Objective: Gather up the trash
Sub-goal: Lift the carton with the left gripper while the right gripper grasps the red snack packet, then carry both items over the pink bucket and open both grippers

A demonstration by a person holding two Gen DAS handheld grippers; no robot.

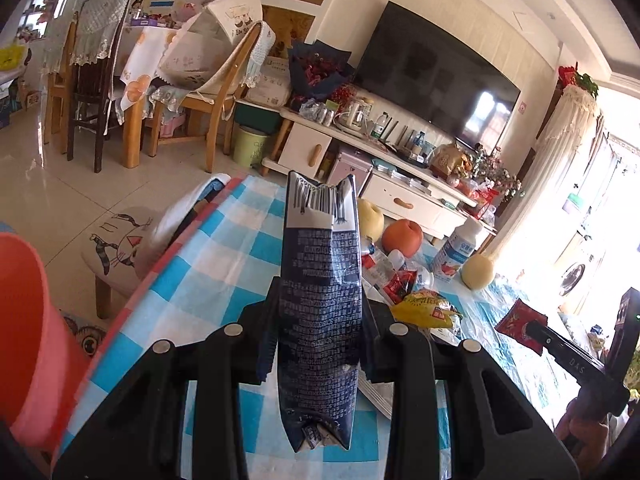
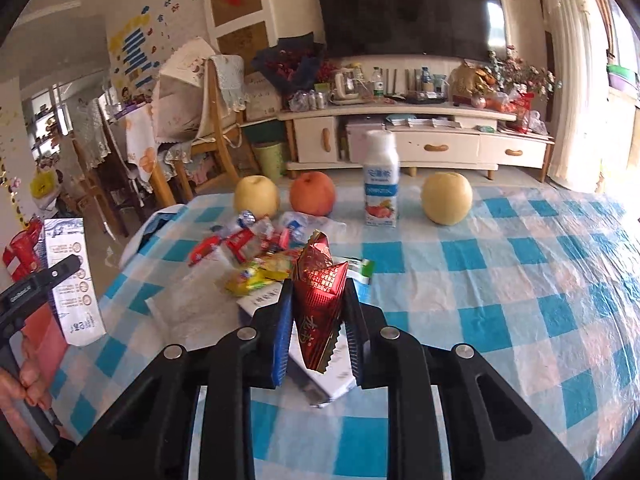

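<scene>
Here, flattened carton [image 1: 320, 300] clamped in left jaws | red wrapper [image 2: 318, 300] pinched in right jaws | both best carried level to pink bin [image 1: 28, 340], apparently beside counter [image 2: 520, 280].

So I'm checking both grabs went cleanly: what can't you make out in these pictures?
- Left wrist view: flattened dark blue printed carton hides the table behind it; its print is too small to read.
- Left wrist view: pink plastic bin is cut off by the edge.
- Right wrist view: crumpled red foil wrapper covers part of the trash pile.
</scene>
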